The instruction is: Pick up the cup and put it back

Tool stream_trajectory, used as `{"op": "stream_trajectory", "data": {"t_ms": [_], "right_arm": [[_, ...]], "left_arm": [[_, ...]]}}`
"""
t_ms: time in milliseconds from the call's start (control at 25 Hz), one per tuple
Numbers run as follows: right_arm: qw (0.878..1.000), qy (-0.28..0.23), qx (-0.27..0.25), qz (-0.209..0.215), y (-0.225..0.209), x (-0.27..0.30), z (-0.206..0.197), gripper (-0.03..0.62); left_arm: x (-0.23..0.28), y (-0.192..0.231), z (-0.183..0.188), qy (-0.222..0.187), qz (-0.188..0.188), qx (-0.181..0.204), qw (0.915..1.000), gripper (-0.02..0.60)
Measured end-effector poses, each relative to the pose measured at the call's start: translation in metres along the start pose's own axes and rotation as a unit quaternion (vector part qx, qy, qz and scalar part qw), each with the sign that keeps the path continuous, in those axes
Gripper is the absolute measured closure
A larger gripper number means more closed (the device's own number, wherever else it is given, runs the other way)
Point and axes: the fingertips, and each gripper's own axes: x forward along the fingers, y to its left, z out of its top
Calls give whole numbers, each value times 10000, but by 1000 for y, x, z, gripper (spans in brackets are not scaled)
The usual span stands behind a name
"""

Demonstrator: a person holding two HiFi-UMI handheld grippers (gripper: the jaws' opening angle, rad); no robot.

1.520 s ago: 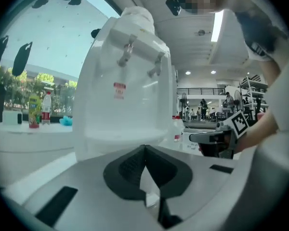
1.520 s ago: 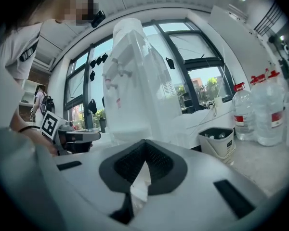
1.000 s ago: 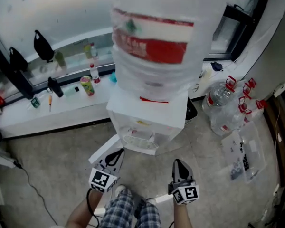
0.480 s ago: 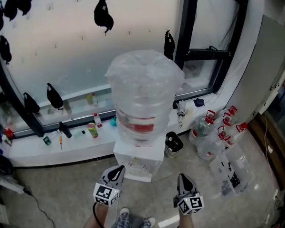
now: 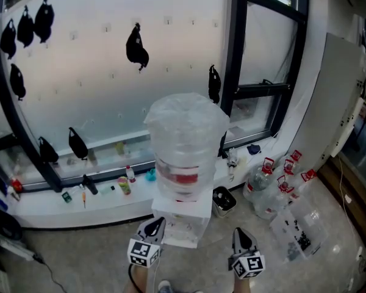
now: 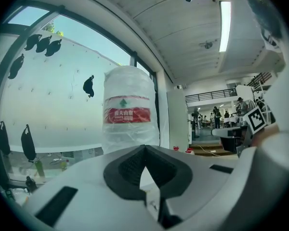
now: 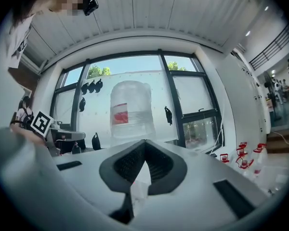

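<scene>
- While the head view looks steeply down, the left gripper (image 5: 154, 226) and the right gripper (image 5: 240, 235) hang side by side low in the picture. Both point toward a white water dispenser (image 5: 186, 212) near their tips.
- Head view: a big water bottle (image 5: 186, 142), wrapped in clear film and bearing a red label, stands inverted on the dispenser. Behind it runs a white window ledge (image 5: 43, 205) with small bottles (image 5: 130, 174) on it. To the right, clear jugs (image 5: 269, 191) with red handles stand on the floor.
- Head view: the cup is possibly the pale shape in the dispenser's front recess (image 5: 182, 229), but it is too small to tell. Neither gripper carries it.
- Left gripper view: the jaws are pressed together at their tips with nothing between them. The water bottle rises straight beyond them against the frosted window.
- Right gripper view: the jaws meet tip to tip and are empty. The water bottle stands beyond them, slightly left of centre, and the red-handled jugs sit at lower right.
</scene>
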Motion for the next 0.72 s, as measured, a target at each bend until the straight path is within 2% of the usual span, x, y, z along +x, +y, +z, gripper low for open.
{"op": "stream_trajectory", "data": {"t_ms": [400,720], "right_arm": [[9999,-31,-67,-118,-22,2,5,579],[9999,-49,-74,-84,-22,1,9,579]], "left_arm": [[11,8,8,-55,102,10,9999,557],[19,-1,15,-147,22,83,9999,557]]}}
